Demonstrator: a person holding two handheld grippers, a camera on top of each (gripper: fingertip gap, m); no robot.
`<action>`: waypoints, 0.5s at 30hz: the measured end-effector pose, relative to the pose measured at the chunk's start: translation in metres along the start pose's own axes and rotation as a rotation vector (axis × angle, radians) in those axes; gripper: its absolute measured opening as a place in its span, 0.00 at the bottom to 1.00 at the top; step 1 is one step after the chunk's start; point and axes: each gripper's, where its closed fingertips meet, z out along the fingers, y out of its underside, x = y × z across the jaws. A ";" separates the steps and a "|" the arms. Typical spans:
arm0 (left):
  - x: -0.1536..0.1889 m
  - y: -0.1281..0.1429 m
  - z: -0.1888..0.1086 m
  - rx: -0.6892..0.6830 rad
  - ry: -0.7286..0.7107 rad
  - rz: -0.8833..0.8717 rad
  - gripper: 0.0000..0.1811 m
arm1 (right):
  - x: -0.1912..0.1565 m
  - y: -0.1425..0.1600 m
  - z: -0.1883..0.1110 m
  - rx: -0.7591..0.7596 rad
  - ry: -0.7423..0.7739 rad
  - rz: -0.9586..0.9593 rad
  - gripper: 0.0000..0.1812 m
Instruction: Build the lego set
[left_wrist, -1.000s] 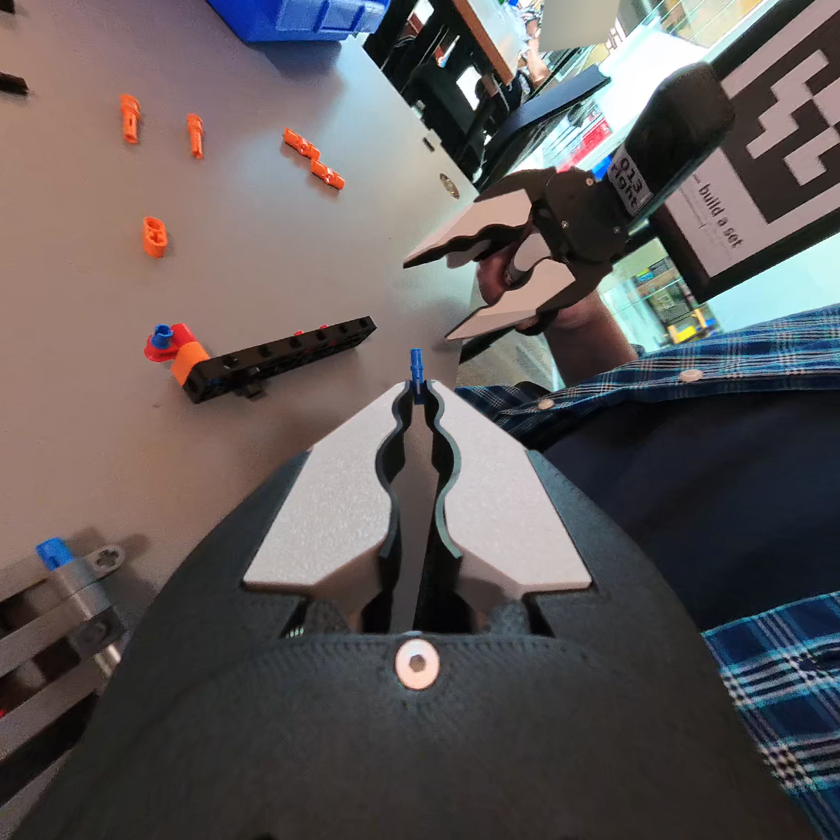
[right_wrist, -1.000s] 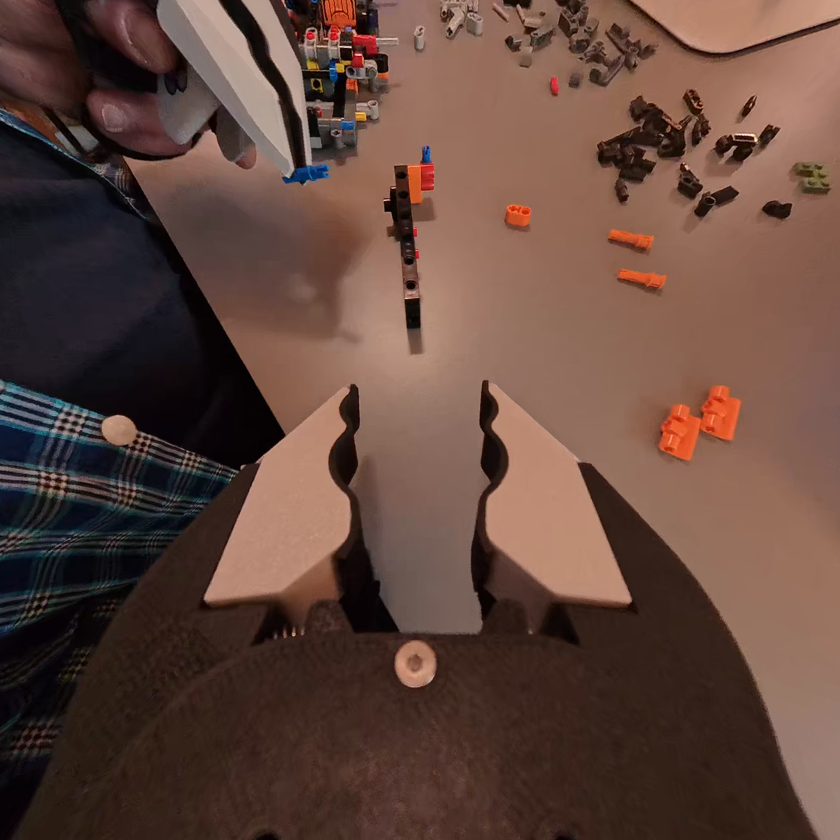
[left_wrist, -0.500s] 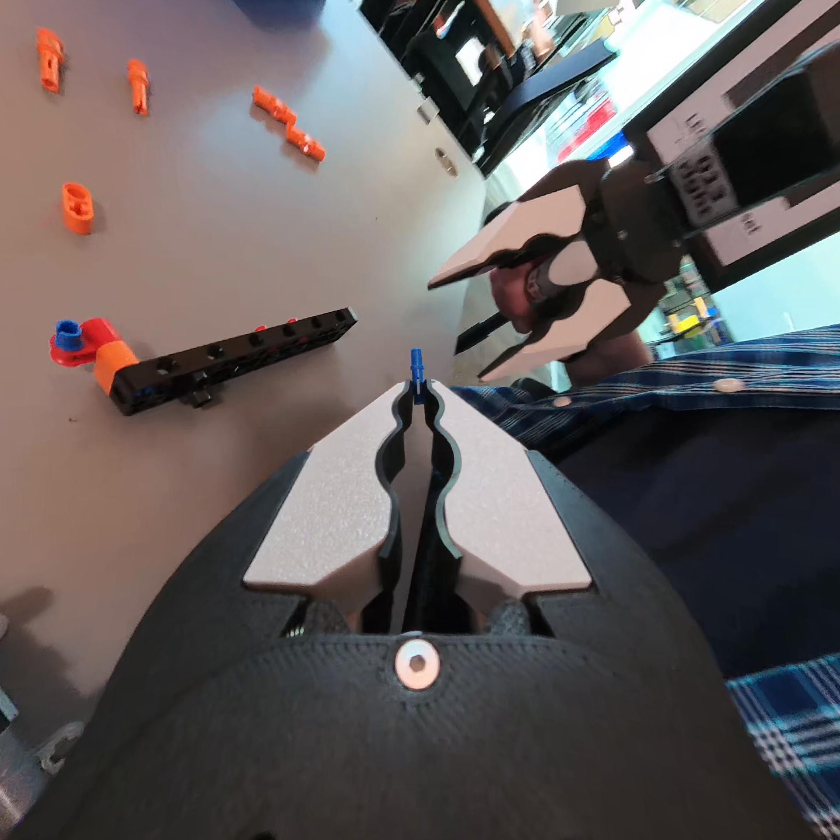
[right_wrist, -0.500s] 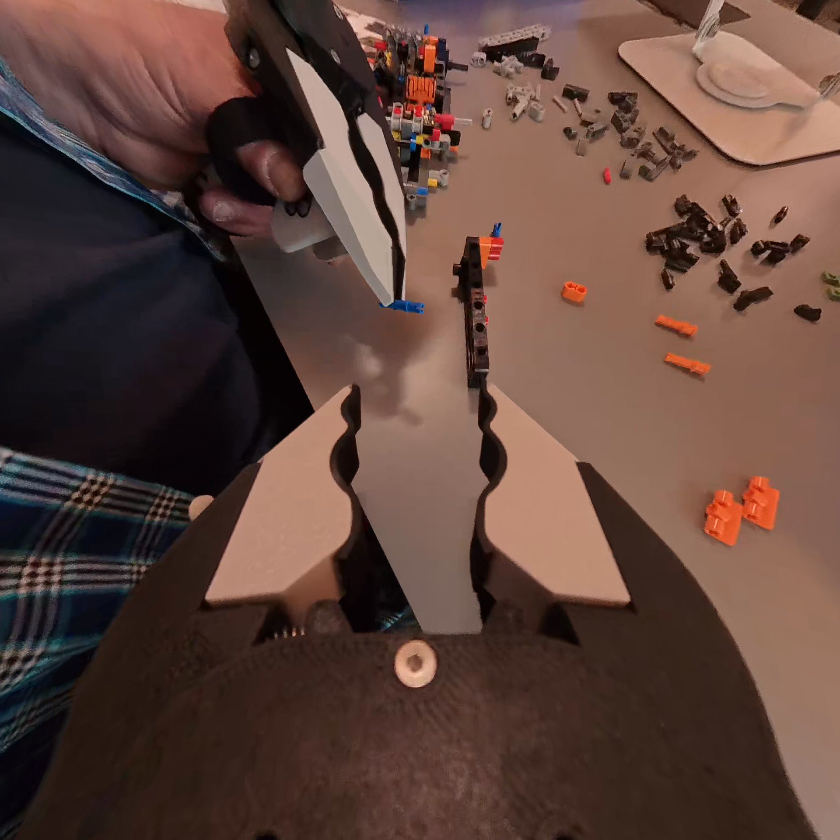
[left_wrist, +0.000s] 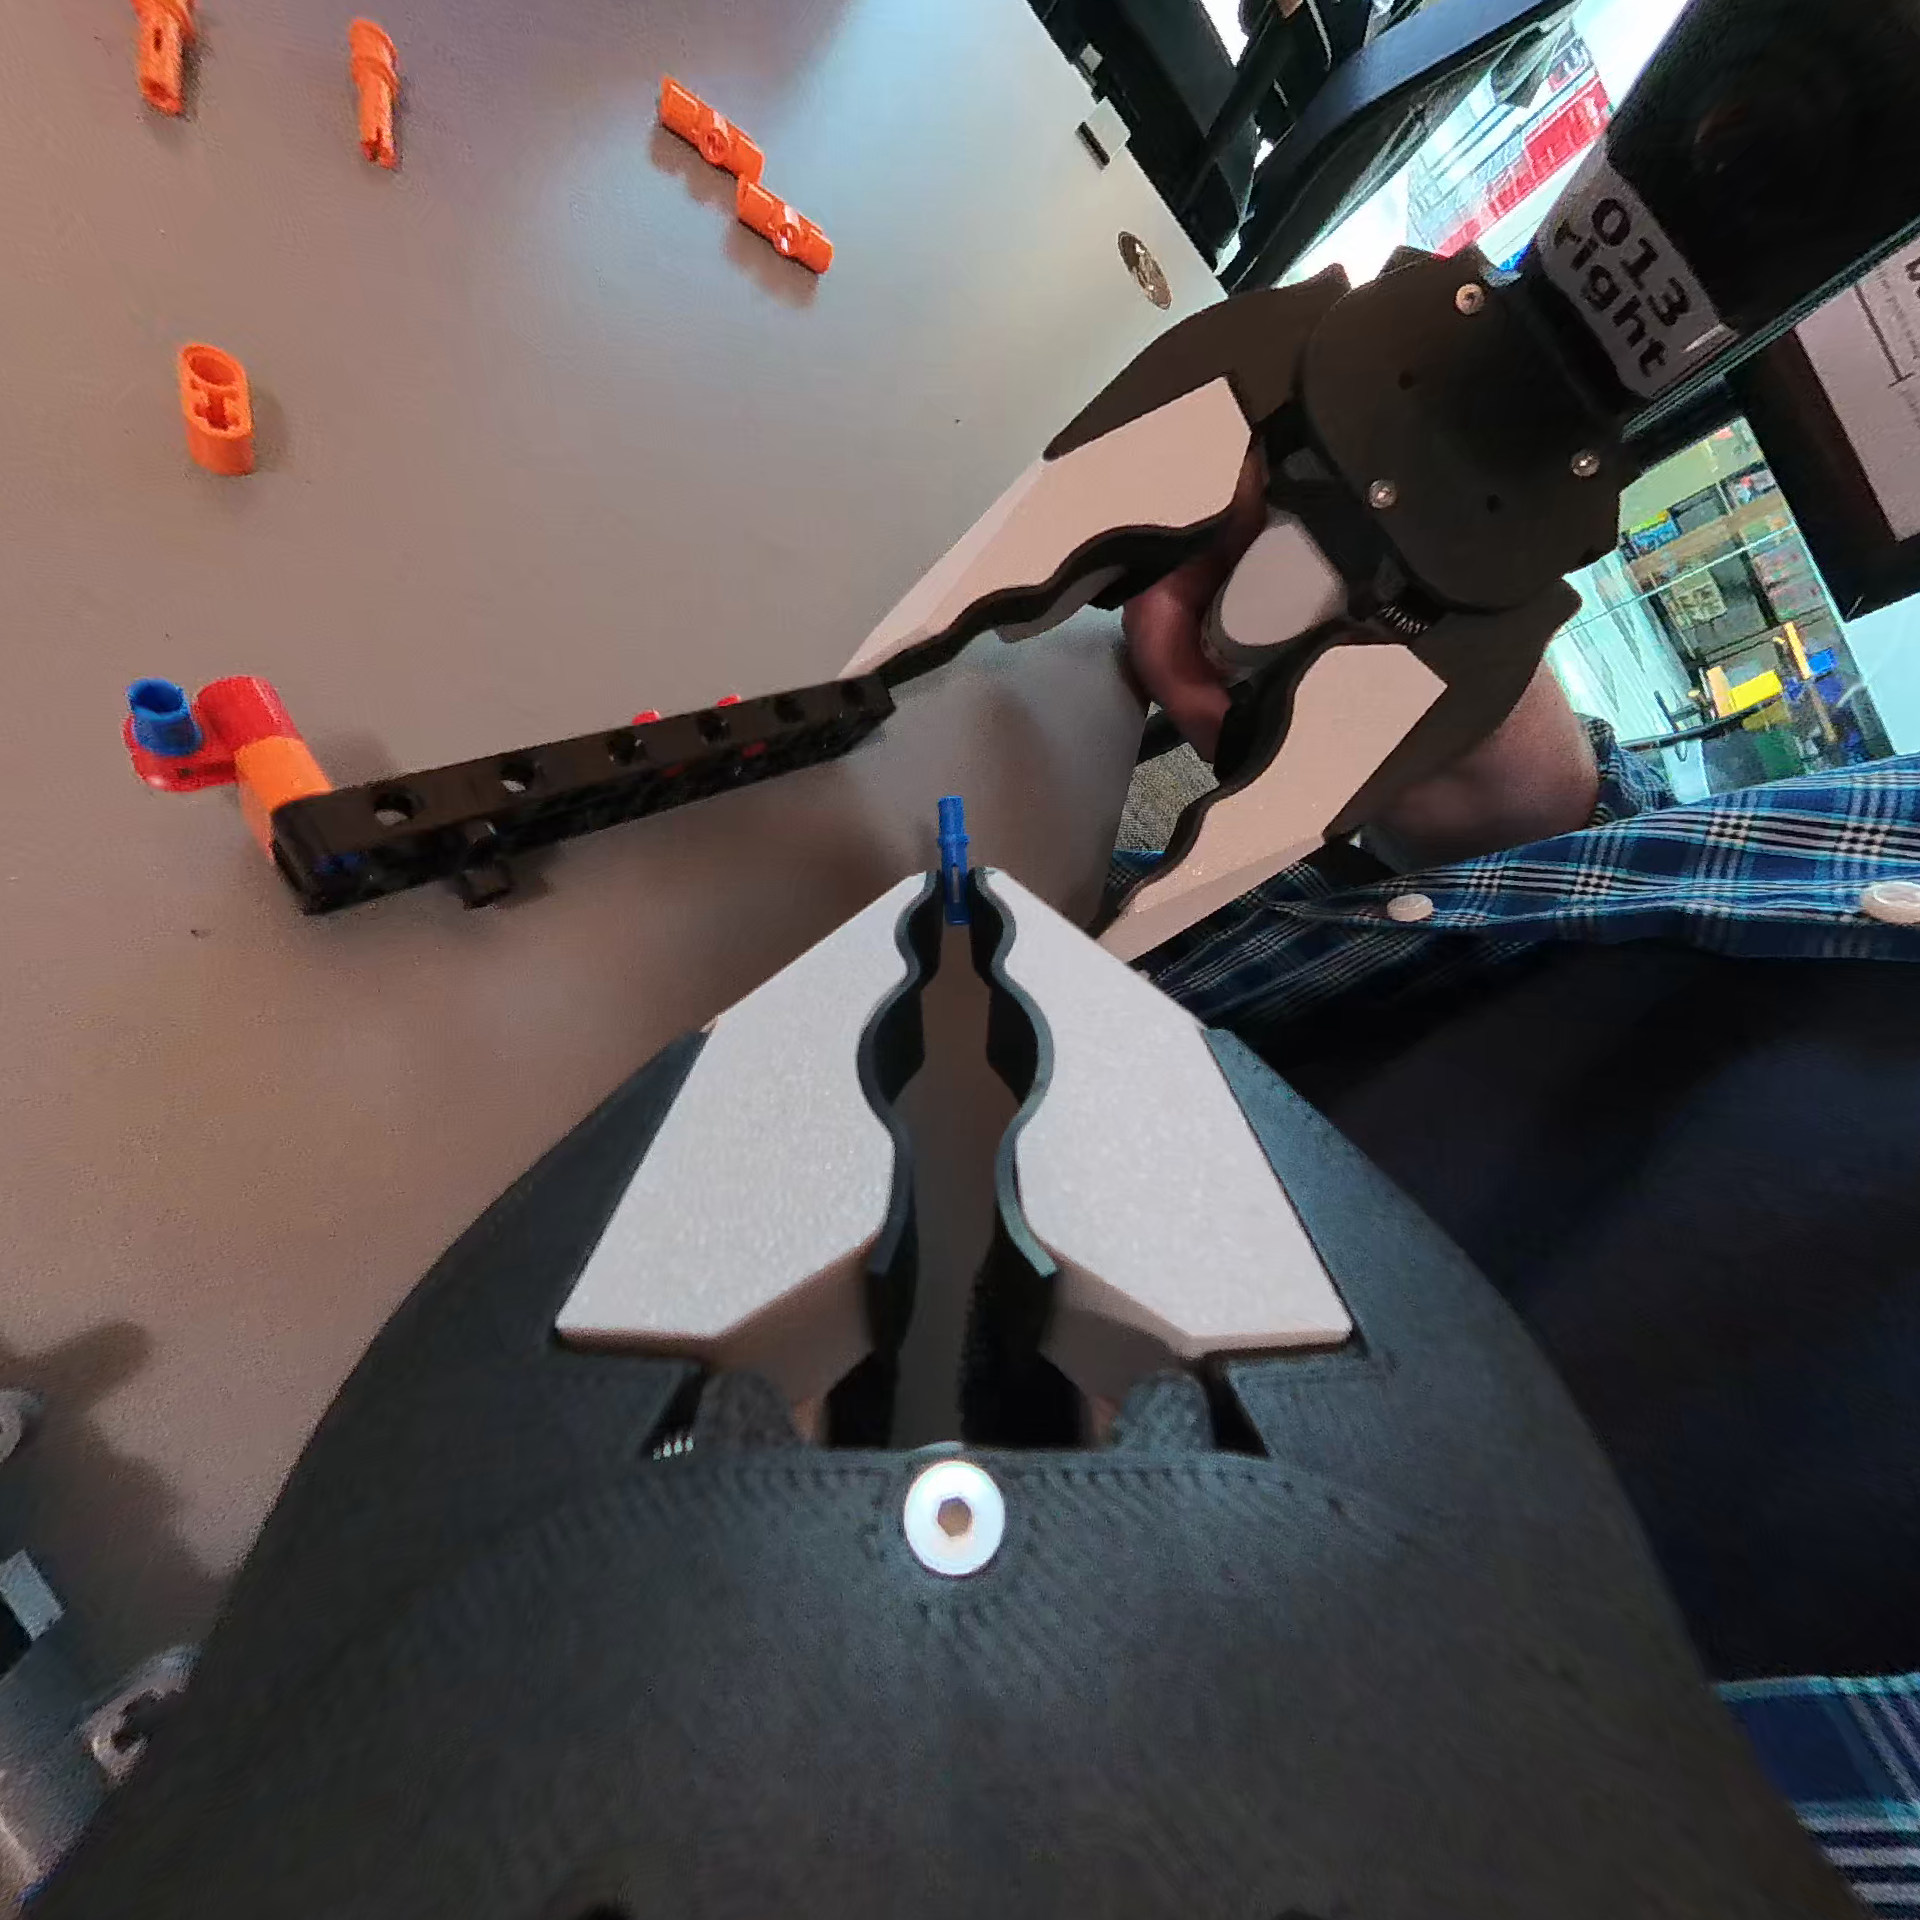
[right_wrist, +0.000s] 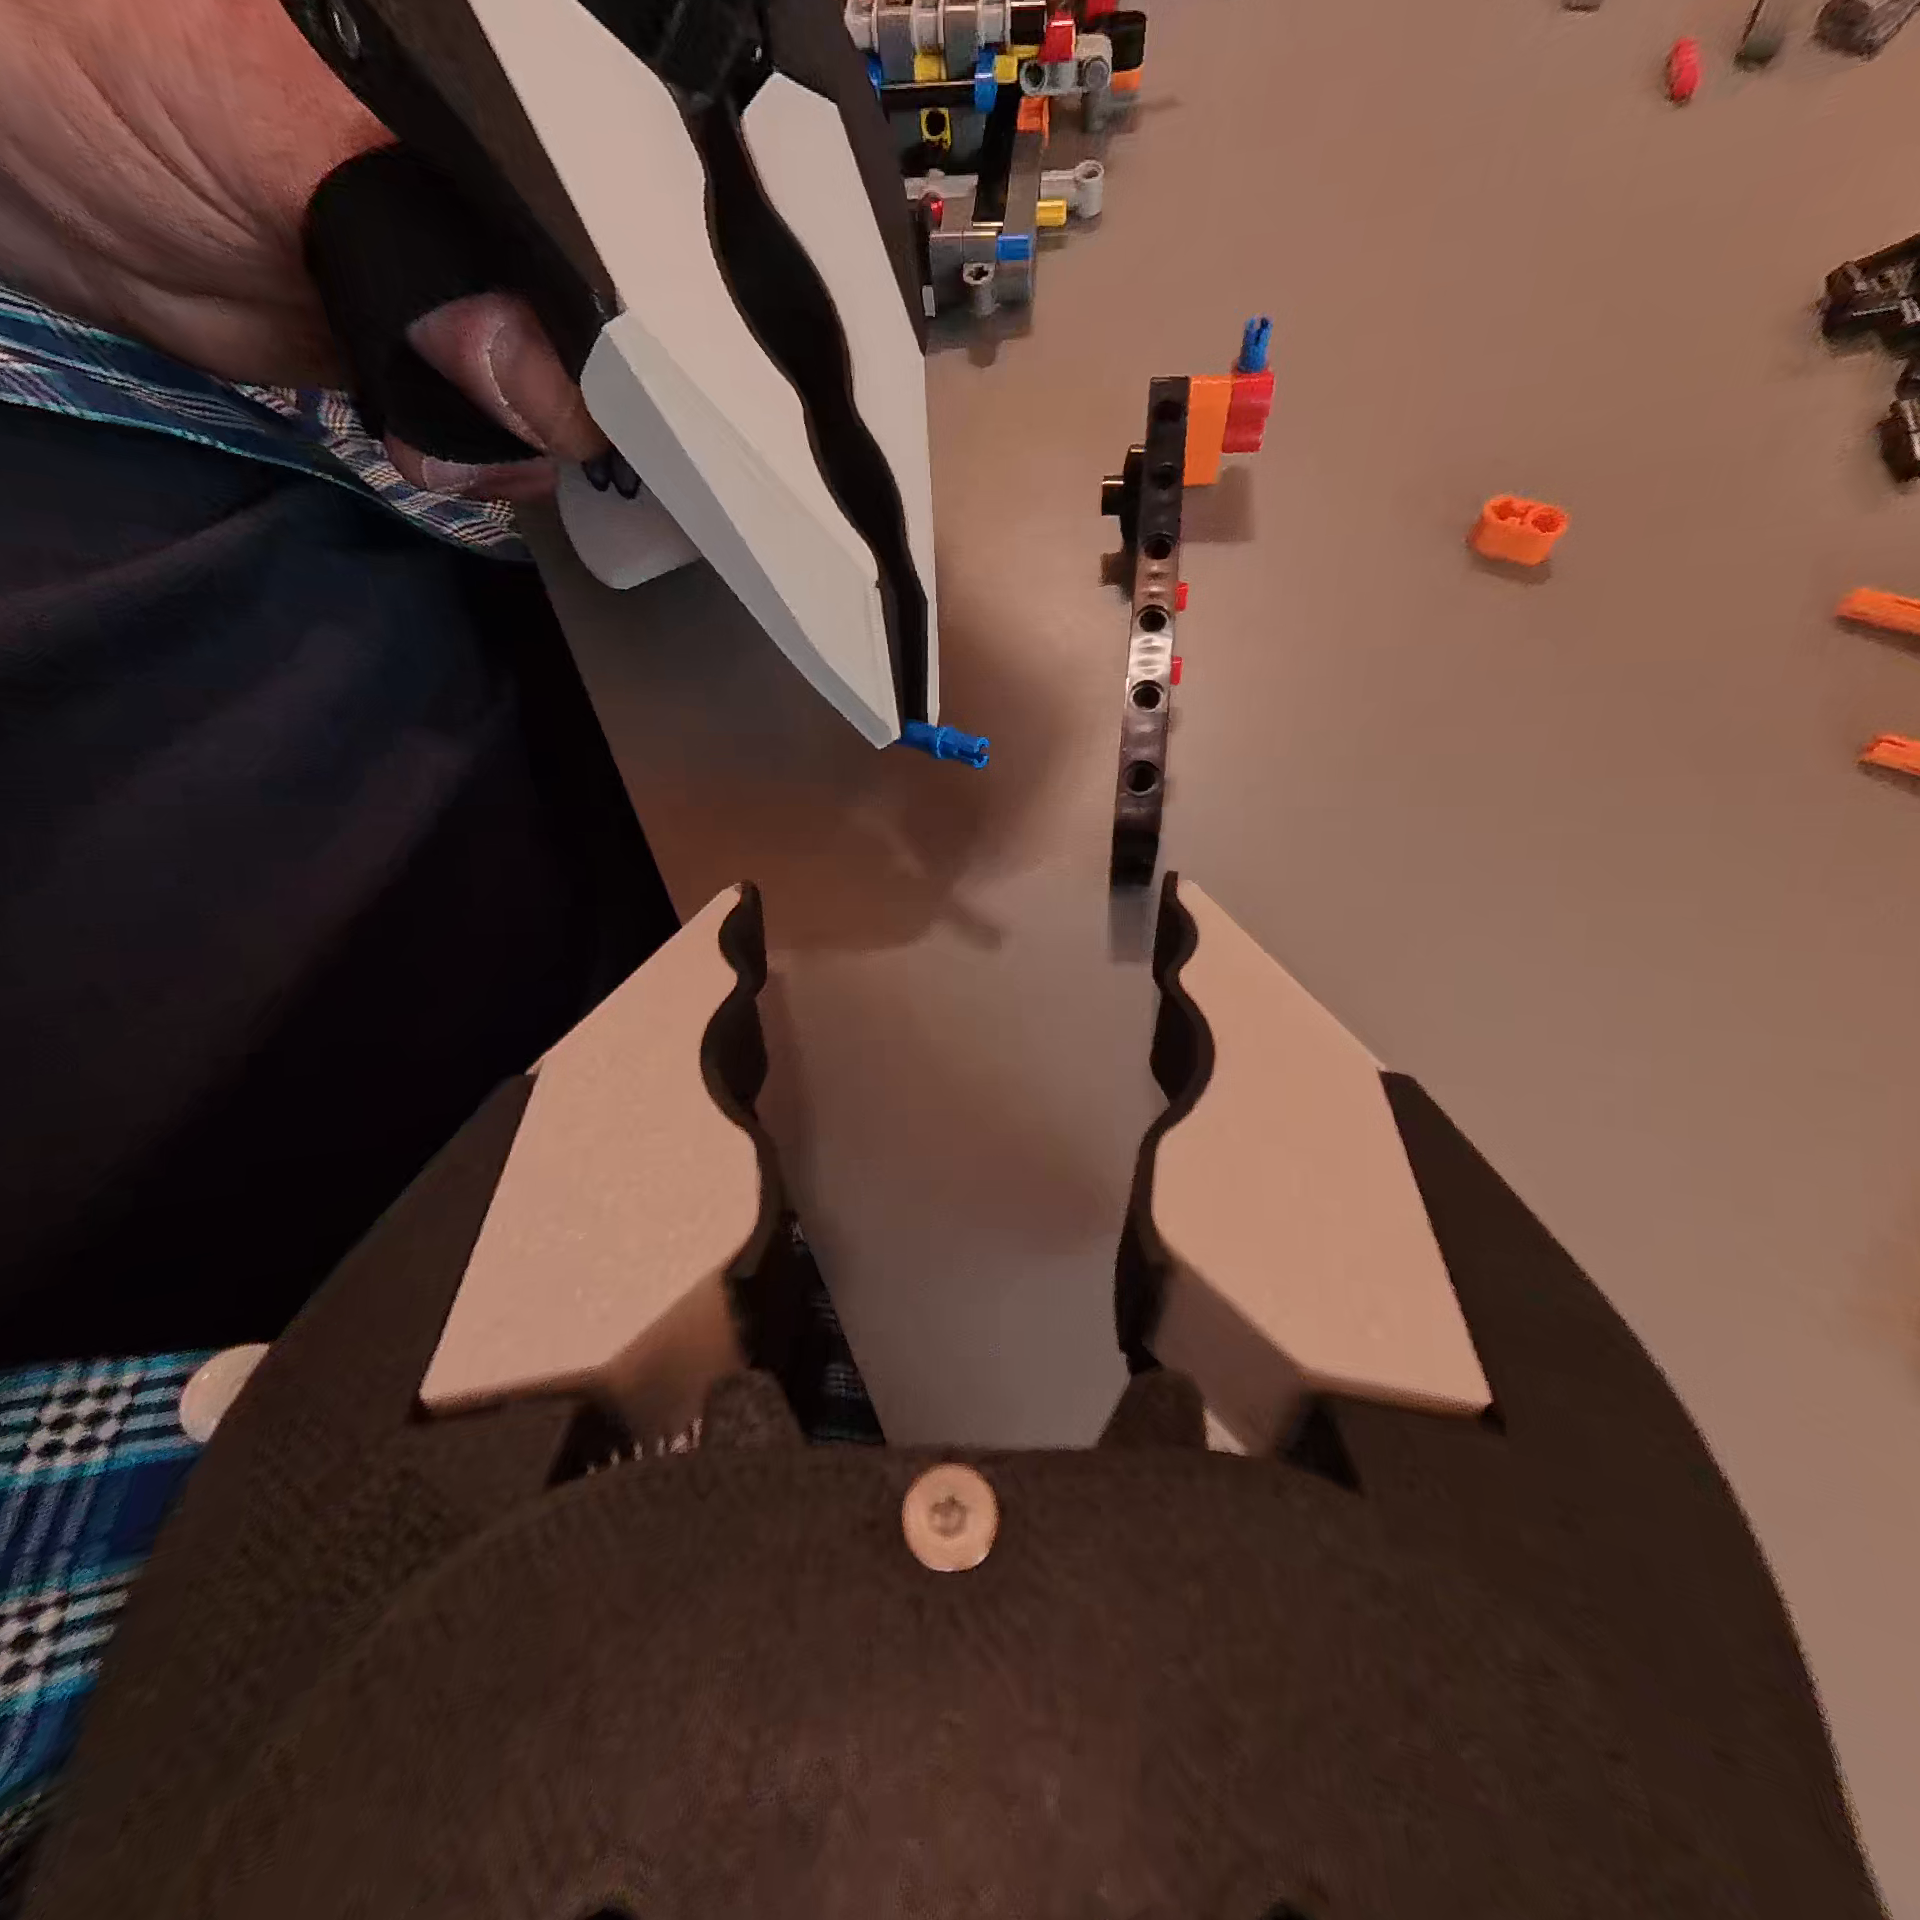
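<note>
My left gripper (left_wrist: 951, 883) is shut on a small blue pin (left_wrist: 951, 852), which sticks out past the fingertips above the grey table. The pin also shows in the right wrist view (right_wrist: 945, 744). A long black holed beam (left_wrist: 582, 779) lies on the table, with an orange block, a red piece and a blue peg at its far end (left_wrist: 197, 727). It also shows in the right wrist view (right_wrist: 1148, 644). My right gripper (right_wrist: 956, 894) is open and empty. Its right fingertip (right_wrist: 1169, 899) is at the beam's near end. In the left wrist view the right gripper (left_wrist: 997, 769) is beside that end.
Loose orange pieces (left_wrist: 743, 203) lie on the table beyond the beam. A partly built multicolour model (right_wrist: 997, 135) stands at the far side, with dark parts (right_wrist: 1881, 301) at the right. The table edge and a person's plaid shirt (left_wrist: 1455, 914) lie close by. Left and right tips are no more than a few centimetres apart. Left tips and right tips are each some 20 cm from the partly built multicolour model (right_wrist: 997, 135).
My right gripper has moved forward and down until its open fingers reach the black beam's near end. My left gripper still holds the blue pin and has come nearer the beam.
</note>
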 end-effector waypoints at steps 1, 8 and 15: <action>0.000 0.000 0.000 0.002 0.001 -0.002 0.02 | -0.001 -0.001 -0.001 0.008 -0.007 0.008 0.40; 0.012 -0.005 0.004 0.015 0.068 -0.014 0.02 | -0.001 -0.023 -0.028 0.162 0.065 -0.025 0.12; 0.029 -0.004 0.010 -0.035 0.083 0.172 0.02 | -0.015 -0.021 -0.033 0.157 -0.088 -0.095 0.09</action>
